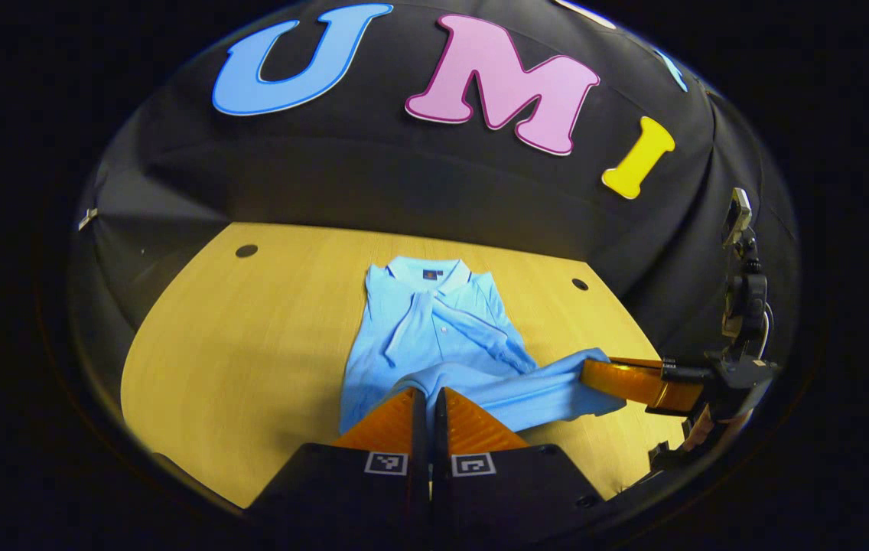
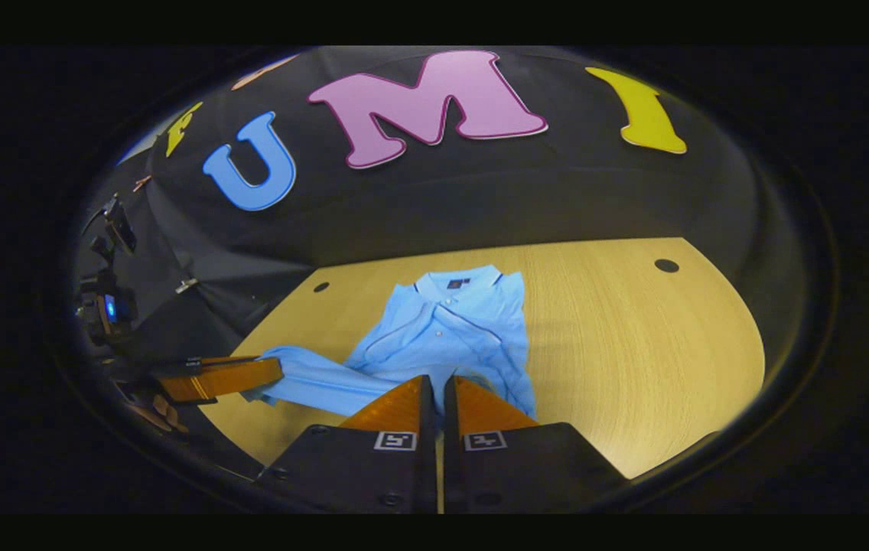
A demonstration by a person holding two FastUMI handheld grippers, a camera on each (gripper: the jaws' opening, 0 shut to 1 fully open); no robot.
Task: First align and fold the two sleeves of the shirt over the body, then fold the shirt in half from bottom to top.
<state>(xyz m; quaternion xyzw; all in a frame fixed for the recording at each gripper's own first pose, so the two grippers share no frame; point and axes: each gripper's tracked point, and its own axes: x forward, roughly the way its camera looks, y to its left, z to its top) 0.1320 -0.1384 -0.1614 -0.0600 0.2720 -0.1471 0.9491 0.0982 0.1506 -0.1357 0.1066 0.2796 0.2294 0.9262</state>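
Observation:
A light blue polo shirt point(image 1: 442, 321) lies on the wooden table point(image 1: 251, 344), collar point(image 1: 427, 272) at the far end, both sleeves folded across the chest. Its bottom hem is lifted off the table. My left gripper point(image 1: 428, 394) is shut on the hem's left corner. In the left gripper view my right gripper point(image 1: 589, 373) comes in from the right, pinching the other hem corner. In the right gripper view the shirt point(image 2: 457, 321) lies ahead, my right gripper point(image 2: 438, 380) is shut on the hem, and my left gripper point(image 2: 275, 370) holds the stretched corner at the left.
The table point(image 2: 633, 344) has bare wood on both sides of the shirt. Small round holes point(image 1: 246, 250) point(image 1: 580, 284) point(image 2: 665, 265) sit near its far corners. The black cloth wall rises just behind the table's far edge.

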